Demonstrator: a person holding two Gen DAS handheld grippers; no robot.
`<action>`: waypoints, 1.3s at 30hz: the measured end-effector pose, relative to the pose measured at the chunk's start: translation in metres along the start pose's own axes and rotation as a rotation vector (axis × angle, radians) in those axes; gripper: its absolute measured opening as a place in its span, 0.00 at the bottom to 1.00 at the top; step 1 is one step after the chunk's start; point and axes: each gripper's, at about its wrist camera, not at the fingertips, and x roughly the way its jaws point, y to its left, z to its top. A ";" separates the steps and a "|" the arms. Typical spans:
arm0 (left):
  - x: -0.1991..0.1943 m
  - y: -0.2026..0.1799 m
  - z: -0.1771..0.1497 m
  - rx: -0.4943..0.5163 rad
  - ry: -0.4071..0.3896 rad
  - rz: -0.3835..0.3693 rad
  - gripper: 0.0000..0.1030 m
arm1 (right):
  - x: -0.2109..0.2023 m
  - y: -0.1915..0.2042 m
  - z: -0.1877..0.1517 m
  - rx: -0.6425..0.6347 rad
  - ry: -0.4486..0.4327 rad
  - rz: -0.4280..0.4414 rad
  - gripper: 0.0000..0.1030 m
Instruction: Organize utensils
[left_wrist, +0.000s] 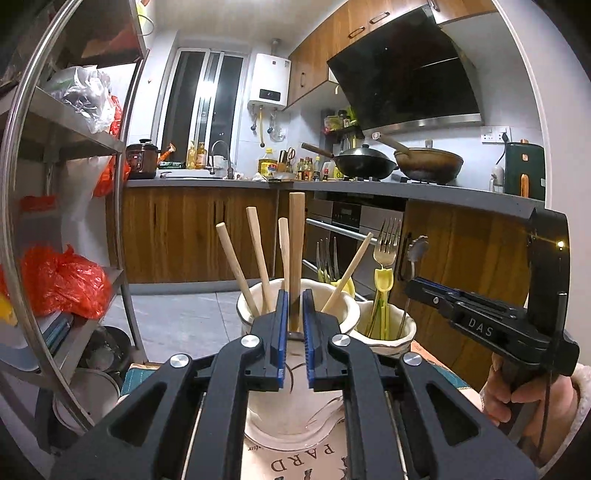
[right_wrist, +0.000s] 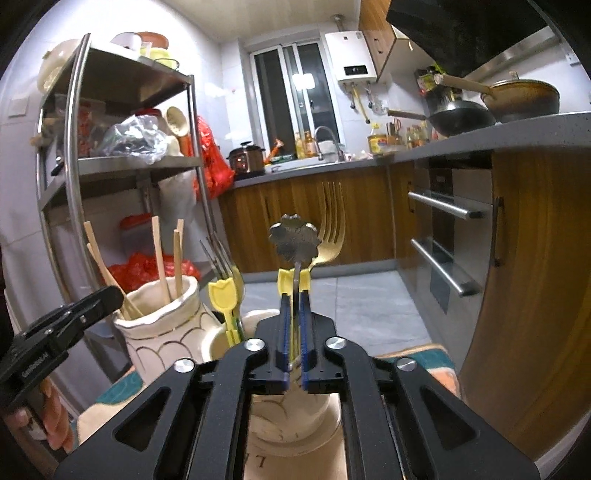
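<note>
My left gripper (left_wrist: 294, 295) is open over a tall cream vase (left_wrist: 347, 314). A flat wooden handle (left_wrist: 296, 236) stands between its blue pads with a small gap on each side. Several wooden sticks (left_wrist: 236, 269) lean in the same vase. My right gripper (right_wrist: 294, 295) is open over a shorter cream vase (right_wrist: 288, 417). The thin stem of a flower-headed metal spoon (right_wrist: 293, 240) rises between its pads, apart from them. A gold fork (right_wrist: 332, 229) and yellow tulip-handled forks (right_wrist: 221, 291) stand in that vase. A hand holds each gripper.
Both vases stand on a printed mat (left_wrist: 295, 458). A steel shelf rack (right_wrist: 77, 184) with red bags is at the left. Wooden cabinets, an oven with bar handles (right_wrist: 443, 206) and a counter with woks (left_wrist: 365, 162) lie beyond. Grey floor tiles (right_wrist: 351, 306) show past the vases.
</note>
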 end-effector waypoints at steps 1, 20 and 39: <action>-0.002 0.000 -0.001 0.002 -0.005 0.003 0.24 | -0.001 -0.001 -0.001 0.004 -0.001 -0.002 0.27; -0.037 0.004 -0.038 0.004 0.080 0.083 0.74 | -0.055 0.014 -0.038 -0.122 0.037 -0.022 0.73; -0.052 0.005 -0.045 0.050 0.063 0.131 0.95 | -0.071 0.008 -0.050 -0.150 0.002 -0.048 0.95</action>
